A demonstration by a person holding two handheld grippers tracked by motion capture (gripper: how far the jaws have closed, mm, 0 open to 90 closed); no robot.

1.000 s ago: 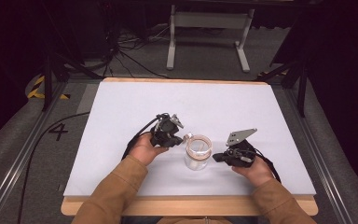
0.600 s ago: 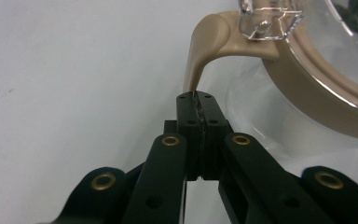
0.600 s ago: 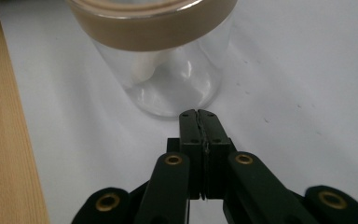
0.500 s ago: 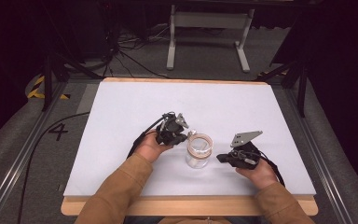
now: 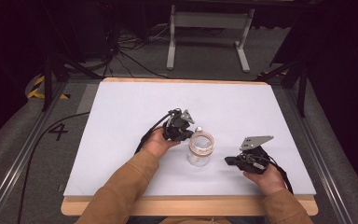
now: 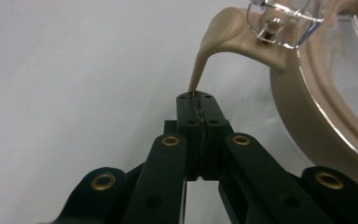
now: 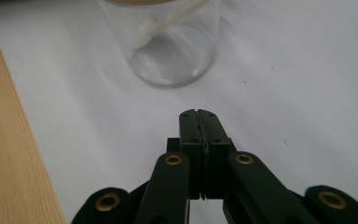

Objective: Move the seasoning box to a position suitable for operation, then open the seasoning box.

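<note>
Jar (image 5: 199, 150) near worktop (image 5: 121, 140) front edge: glass, fragile, slick. Your left claw (image 6: 196, 95) pinches its soft tan tab (image 6: 205, 56); right claw (image 7: 198, 113) closed, empty.

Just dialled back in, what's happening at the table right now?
A person holds a gripper in each hand over a white table. The left gripper is shut on the thin beige tab that comes off the beige rim of a clear glass jar standing mid-table. The right gripper is shut on nothing and sits apart from the jar, pointing toward its base near the table's front edge.
</note>
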